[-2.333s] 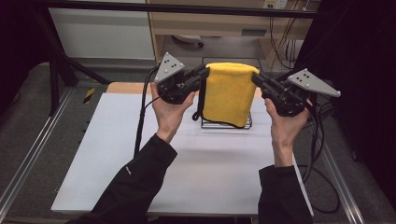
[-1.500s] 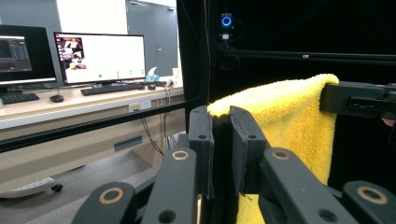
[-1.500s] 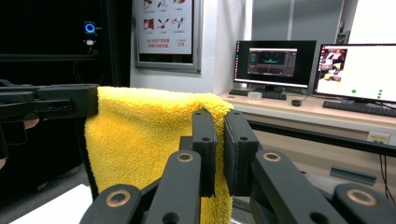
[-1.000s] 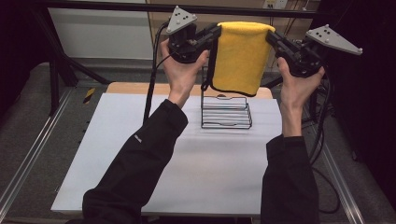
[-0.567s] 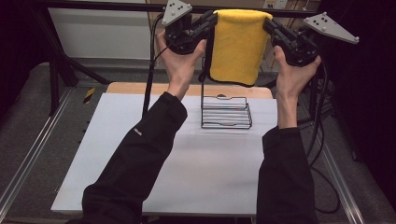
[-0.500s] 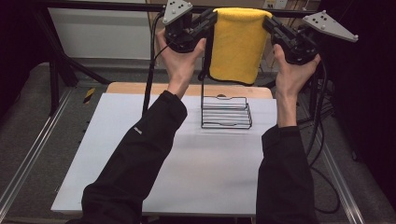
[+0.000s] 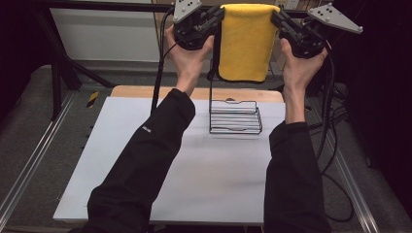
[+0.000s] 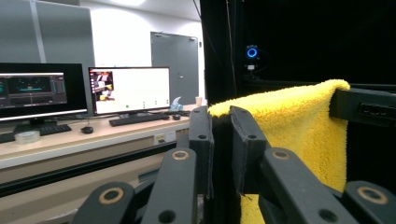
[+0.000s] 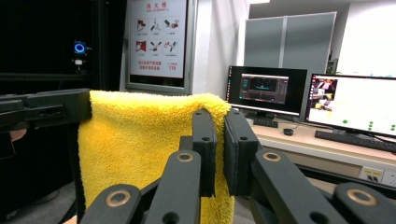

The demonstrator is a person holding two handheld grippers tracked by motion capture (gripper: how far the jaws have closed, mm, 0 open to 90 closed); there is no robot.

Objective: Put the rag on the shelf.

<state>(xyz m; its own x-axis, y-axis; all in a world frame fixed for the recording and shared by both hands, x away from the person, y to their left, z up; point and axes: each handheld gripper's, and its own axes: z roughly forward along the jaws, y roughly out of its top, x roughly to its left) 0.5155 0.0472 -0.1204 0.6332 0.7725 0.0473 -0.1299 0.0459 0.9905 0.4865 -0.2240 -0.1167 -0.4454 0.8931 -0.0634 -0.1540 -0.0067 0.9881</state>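
Note:
A folded yellow towel (image 7: 245,43) hangs in the air, stretched level along its top edge between my two grippers. My left gripper (image 7: 218,13) is shut on the towel's upper left corner and my right gripper (image 7: 276,15) on its upper right corner. In the left gripper view the jaws (image 8: 219,123) pinch the towel (image 8: 299,126), with the other gripper (image 8: 364,105) at its far end. The right gripper view has the jaws (image 9: 219,126) clamped on the towel (image 9: 140,149). A black wire rack (image 7: 235,116) stands below on the white table (image 7: 145,160), apart from the towel.
A wooden strip (image 7: 145,91) runs along the table's far edge. Black cables (image 7: 330,126) trail down on the right. A dark frame bar (image 7: 97,6) crosses the top. Monitors (image 8: 128,89) and a keyboard (image 9: 355,135) stand on a desk beyond.
Both hands have lifted the towel off the wire rack and carried it well above it. Over the last second it rose a little more and moved farther away.

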